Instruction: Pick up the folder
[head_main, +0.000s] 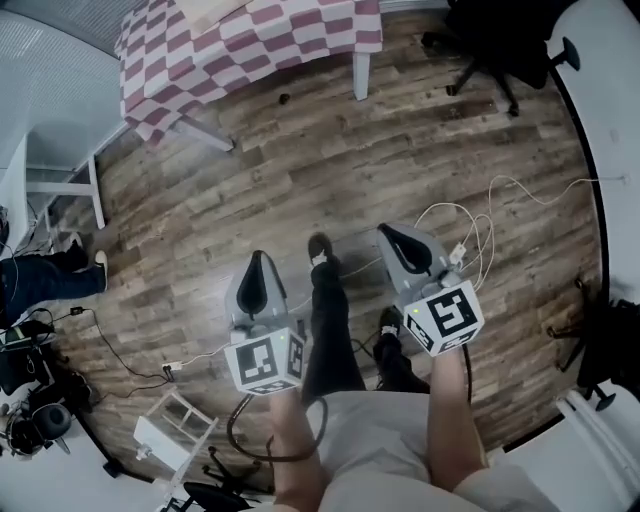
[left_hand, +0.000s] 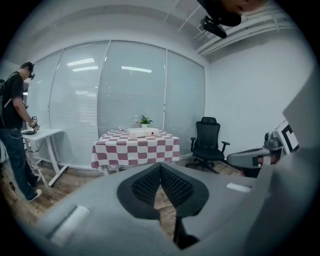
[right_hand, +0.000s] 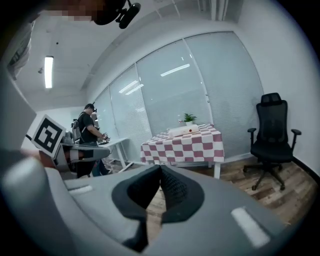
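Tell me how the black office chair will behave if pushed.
The chair would probably roll easily: it stands on a star base with castors on a wood floor. Pushed high on its tall backrest, it may swivel or tip rather than go straight.

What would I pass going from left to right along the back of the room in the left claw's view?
Standing person in dark clothes → white desk → table under a red-and-white checked cloth → black office chair.
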